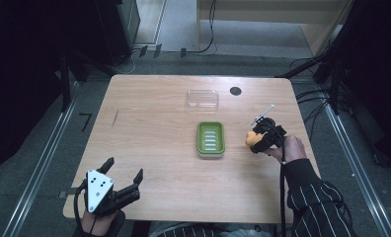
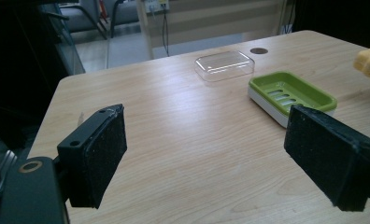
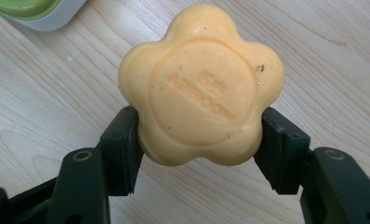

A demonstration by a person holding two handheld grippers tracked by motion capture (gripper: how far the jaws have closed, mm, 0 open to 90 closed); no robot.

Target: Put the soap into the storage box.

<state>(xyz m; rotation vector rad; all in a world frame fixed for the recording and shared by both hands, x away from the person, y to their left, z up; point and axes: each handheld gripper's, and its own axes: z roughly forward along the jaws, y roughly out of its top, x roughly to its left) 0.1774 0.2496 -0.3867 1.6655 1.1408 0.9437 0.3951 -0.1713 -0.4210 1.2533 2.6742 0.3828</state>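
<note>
soap [image 3: 201,84] between right jaws, beside green dish [image 1: 211,138]

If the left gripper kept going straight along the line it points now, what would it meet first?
Likely bare table at first. The open left gripper points across the wood toward the green soap dish; the clear lid lies farther back. Depth is hard to judge.

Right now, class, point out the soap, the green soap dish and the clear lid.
soap [image 3: 201,86], right gripper view, on its stamped face
green soap dish [image 1: 211,138], high view, on its slotted floor
clear lid [image 2: 224,65], left gripper view, on its top
</note>
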